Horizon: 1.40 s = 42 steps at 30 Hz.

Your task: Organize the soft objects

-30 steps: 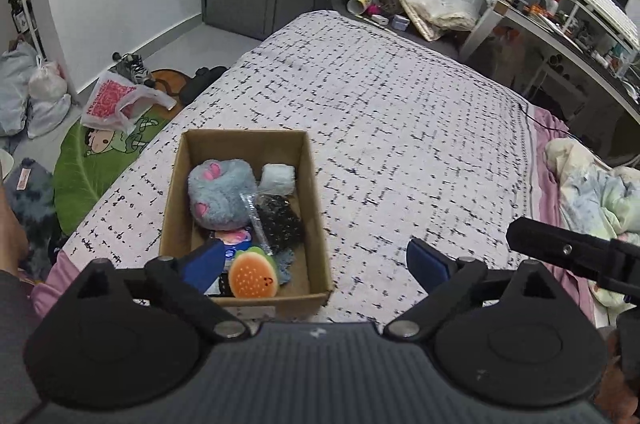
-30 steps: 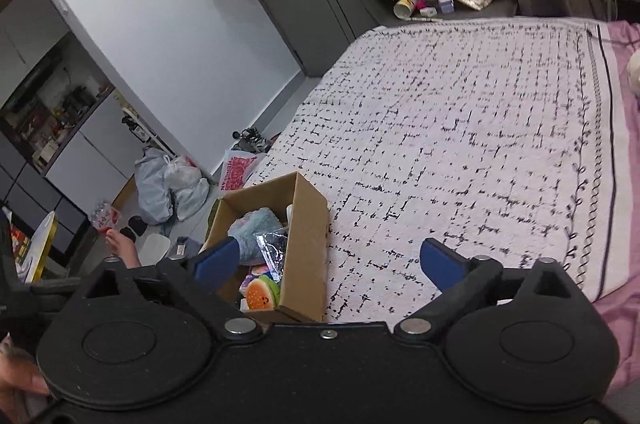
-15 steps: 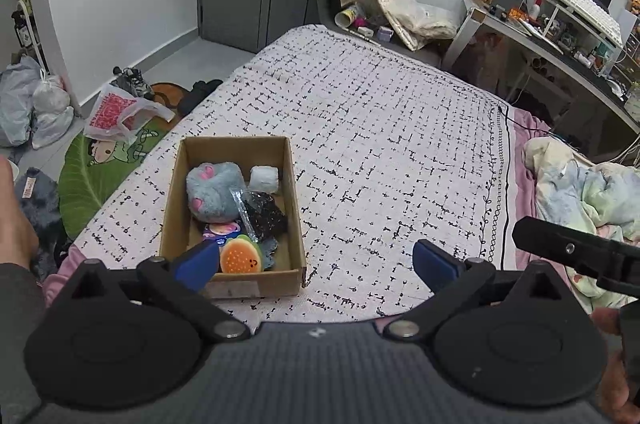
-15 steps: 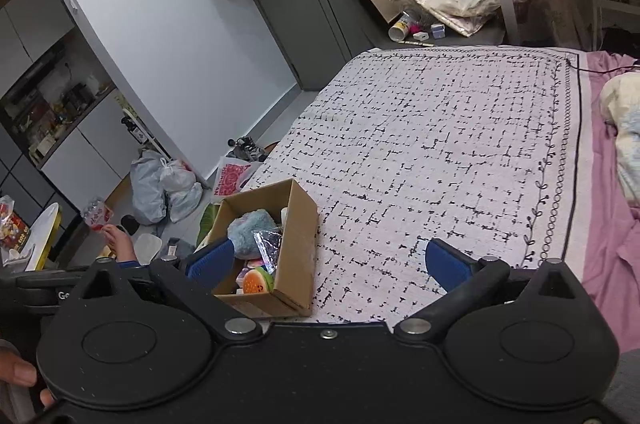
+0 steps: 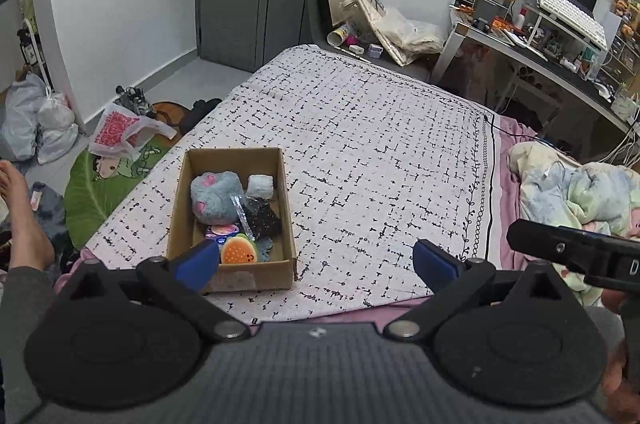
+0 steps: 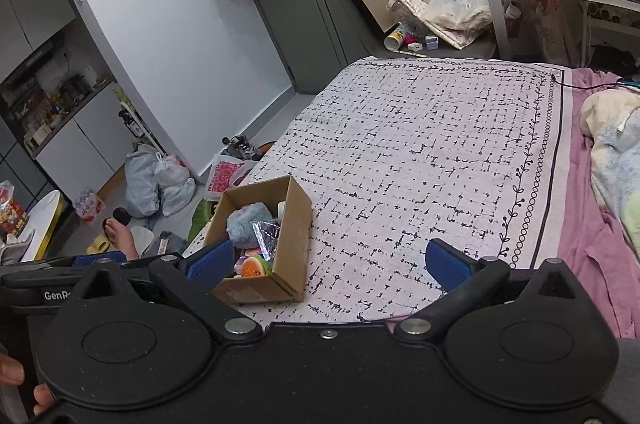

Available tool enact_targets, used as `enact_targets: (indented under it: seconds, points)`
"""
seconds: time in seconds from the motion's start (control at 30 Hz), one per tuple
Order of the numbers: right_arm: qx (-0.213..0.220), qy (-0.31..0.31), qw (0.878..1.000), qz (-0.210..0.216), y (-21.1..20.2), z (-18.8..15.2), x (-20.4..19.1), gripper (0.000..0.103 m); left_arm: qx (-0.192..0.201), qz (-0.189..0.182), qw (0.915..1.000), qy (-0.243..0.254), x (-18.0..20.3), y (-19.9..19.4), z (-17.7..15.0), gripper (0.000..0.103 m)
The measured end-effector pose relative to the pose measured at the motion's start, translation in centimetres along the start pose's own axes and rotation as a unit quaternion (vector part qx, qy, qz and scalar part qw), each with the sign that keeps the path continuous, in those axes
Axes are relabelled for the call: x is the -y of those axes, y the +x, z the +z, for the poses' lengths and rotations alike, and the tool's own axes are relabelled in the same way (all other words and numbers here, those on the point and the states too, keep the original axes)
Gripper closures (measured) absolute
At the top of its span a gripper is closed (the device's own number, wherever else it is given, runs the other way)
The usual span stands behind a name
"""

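Both grippers back off from a filled box, jaws wide and empty.

The brown open-topped cardboard box (image 5: 232, 220) sits near the bed's near corner on the white black-flecked quilt (image 5: 360, 152), holding the fluffy blue plush toy (image 5: 214, 196), orange burger-shaped squishy (image 5: 239, 251), white foam cube (image 5: 261, 185) and dark speckled packet (image 5: 260, 218). Left gripper (image 5: 316, 260) and right gripper (image 6: 328, 262) hold nothing; to finish well, lift clear without nudging the box.

My cardboard box (image 5: 232, 276) sits open on the bed's seven o'clock corner. Inside lie a blue-grey plush (image 5: 216, 197) at eleven o'clock, a white cube (image 5: 261, 185) at one, a dark speckled pouch (image 5: 260, 218) mid-right, and a burger toy (image 5: 239, 251) at six.
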State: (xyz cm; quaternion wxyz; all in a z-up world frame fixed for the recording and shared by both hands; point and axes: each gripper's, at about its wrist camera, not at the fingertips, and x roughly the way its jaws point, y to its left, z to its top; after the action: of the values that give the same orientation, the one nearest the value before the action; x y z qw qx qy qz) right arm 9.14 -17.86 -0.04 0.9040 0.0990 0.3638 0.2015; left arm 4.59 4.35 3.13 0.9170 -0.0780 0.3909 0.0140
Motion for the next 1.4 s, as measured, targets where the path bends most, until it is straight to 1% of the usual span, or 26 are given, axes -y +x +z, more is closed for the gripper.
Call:
enact_targets:
  seconds: [0.2, 0.37, 0.47, 0.7, 1.03, 1.4]
  points:
    - [0.001, -0.014, 1.0, -0.001, -0.7, -0.6, -0.1, 0.0, 0.004, 0.014, 0.9999, -0.003, 0.0, -1.1, -0.9, 0.001]
    - [0.0, -0.026, 1.0, 0.015, -1.2, -0.9, -0.5, 0.0, 0.008, 0.021, 0.9998, -0.002, 0.1, -2.0, -1.5, 0.001]
    - [0.001, -0.034, 0.999, 0.014, -1.4, -0.9, -0.7, 0.0, 0.01, 0.026, 0.9996, 0.0, 0.3, -2.3, -1.6, 0.001]
    - [0.01, -0.035, 0.999, 0.012, -2.2, -0.5, -0.6, 0.0, 0.022, 0.028, 0.9994, 0.005, 0.8, -2.8, -1.7, 0.001]
    - [0.011, -0.036, 0.999, 0.012, -2.3, -0.6, -0.8, 0.0, 0.024, 0.029, 0.9992, 0.014, 1.1, -3.1, -1.6, 0.001]
    - [0.006, -0.051, 0.999, 0.01, -2.4, -0.6, -1.5, 0.0, 0.026, 0.036, 0.999, 0.005, 0.7, -3.2, -1.5, 0.001]
